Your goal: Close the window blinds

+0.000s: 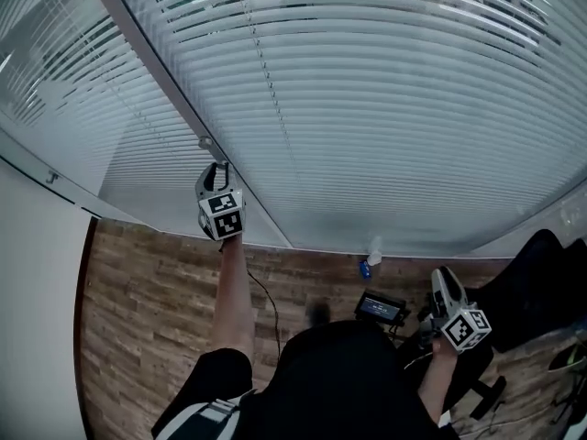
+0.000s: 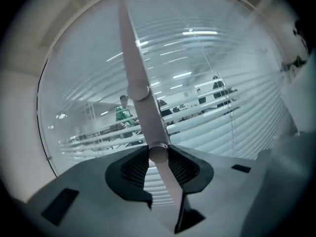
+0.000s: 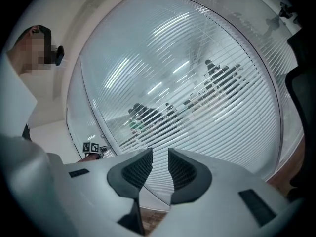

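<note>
White plastic wand (image 2: 133,68) sitting pinched in left gripper (image 2: 159,157); right gripper (image 3: 159,157) hanging open, empty. Risk imo: smooth wand slipping mid-twist, slats (image 1: 385,126) ending up half-open.

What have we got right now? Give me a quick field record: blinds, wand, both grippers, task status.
blinds: lowered; slats tilted but not fully shut, with the lit room behind showing through the gaps
wand: hangs in front of the slats, lower end between the left fingers
left gripper: raised at the blinds, fingers closed on the wand
right gripper: held low, away from the blinds; fingers apart, nothing between them
task status: not done; slats still need tilting shut
</note>
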Motion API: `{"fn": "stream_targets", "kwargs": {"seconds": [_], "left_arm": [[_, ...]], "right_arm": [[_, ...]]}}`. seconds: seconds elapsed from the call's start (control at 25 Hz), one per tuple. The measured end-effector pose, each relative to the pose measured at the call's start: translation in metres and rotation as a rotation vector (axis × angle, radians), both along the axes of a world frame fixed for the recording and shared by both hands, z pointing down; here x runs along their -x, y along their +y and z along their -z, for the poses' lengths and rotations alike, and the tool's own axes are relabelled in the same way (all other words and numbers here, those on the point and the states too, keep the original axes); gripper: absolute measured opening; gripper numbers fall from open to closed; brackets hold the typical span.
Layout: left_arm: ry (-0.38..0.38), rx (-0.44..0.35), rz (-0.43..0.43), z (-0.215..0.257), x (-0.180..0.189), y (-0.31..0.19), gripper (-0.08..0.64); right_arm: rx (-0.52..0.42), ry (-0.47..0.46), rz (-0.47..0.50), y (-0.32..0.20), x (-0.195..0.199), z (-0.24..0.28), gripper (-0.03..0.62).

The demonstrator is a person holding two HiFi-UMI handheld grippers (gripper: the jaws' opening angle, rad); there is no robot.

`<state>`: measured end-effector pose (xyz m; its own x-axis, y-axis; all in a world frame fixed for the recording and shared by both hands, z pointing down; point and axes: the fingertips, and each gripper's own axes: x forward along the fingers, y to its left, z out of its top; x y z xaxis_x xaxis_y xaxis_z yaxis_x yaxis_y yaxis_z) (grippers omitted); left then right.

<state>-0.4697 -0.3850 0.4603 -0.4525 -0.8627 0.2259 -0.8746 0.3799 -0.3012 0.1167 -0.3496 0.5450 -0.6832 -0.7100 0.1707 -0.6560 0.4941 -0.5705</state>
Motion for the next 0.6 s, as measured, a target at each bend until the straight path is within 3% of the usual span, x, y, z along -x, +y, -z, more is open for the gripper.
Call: {"fn": "stream_targets", "kwargs": {"seconds": [0.12, 0.32, 0.4, 0.6], "left_arm": [[-0.112, 0.059, 0.002, 0.0001, -0.0017, -0.0017, 0.137], [-0.080, 0.025, -0.011, 0.0002, -0.0020, -0.0021, 0.137], [0.000, -0.036, -0.031, 0.0003, -0.0038, -0.0014, 0.137], [0.404, -0.255, -0.068, -0.0019, -0.0020, 0.0019, 0.202]], "right_arm": [[0.003, 0.003, 0.001, -0.0001, -0.0007, -0.0014, 0.101], [0.002, 0.001, 0.009, -0.0009, 0.0016, -0.0009, 0.101], [0.001, 0.000, 0.010, -0.0006, 0.0019, -0.0016, 0.101], [0.003, 0.001, 0.005, -0.0011, 0.0010, -0.0015, 0.101]]}}
